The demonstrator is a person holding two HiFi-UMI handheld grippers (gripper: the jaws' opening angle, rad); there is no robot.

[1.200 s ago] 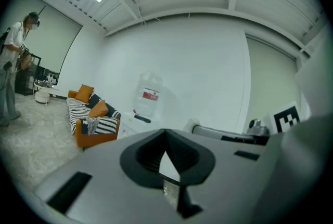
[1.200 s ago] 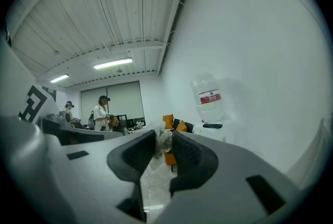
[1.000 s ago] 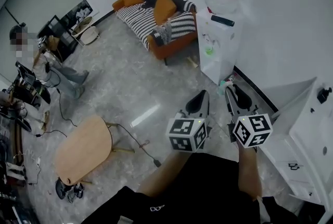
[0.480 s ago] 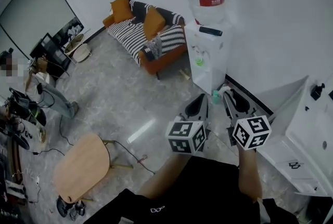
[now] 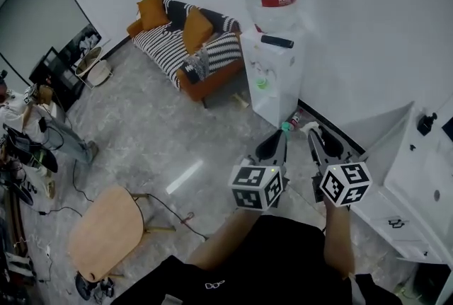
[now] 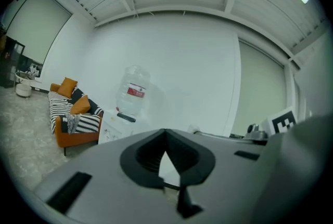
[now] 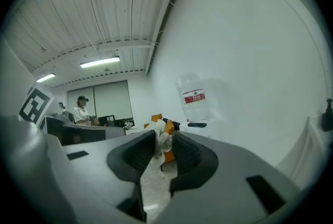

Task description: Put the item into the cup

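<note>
My right gripper is held over the floor in front of my body and is shut on a small crumpled white item. That item sticks up between the ribbed pads in the right gripper view, where the gripper points toward the sofa. In the head view the item shows as a white speck at the jaw tips. My left gripper hangs beside it, shut and empty, and its tips meet in the left gripper view. A small green object sits in the water dispenser's niche. I cannot tell whether it is the cup.
A white water dispenser with a large bottle stands ahead against the wall. A striped sofa with orange cushions is to its left. A white cabinet stands at the right. A round wooden table, cables and a person are at the left.
The head view has swung, so the dispenser and sofa sit further left in frame and more of the cabinet shows. Both grippers keep their place and their grip.
</note>
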